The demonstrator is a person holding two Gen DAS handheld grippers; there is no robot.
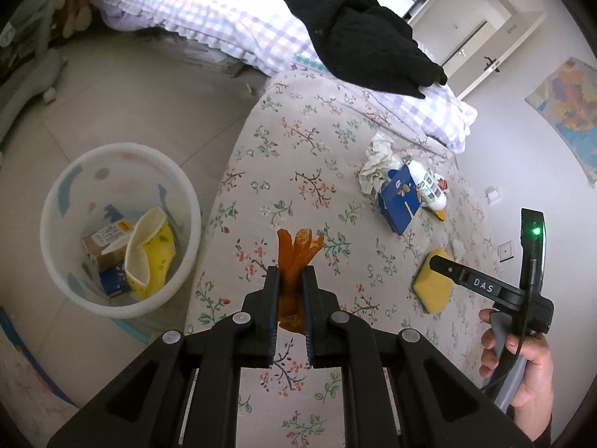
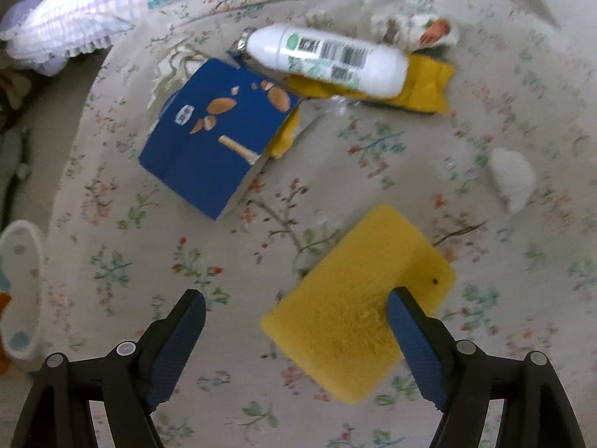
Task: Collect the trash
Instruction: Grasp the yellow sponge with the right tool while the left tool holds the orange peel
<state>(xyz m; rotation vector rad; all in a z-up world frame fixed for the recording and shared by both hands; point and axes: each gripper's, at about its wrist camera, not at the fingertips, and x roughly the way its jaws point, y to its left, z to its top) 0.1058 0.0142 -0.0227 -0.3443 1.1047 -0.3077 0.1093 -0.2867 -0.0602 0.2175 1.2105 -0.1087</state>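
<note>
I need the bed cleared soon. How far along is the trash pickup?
Partly done. The bin already holds a yellow bag and boxes. The left claw is shut on an orange peel. The right claw is open over a yellow sponge. A blue carton, white bottle and crumpled tissue remain on the bed.

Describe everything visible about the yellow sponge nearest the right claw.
The yellow sponge is a flat rectangular block with rounded corners, of porous foam, frayed a little on top and marked by a small dark speck near one corner. It lies flat and skewed on the floral bedspread, apart from the other litter. The right claw is open above it, one fingertip overlapping its edge; contact cannot be confirmed.
</note>
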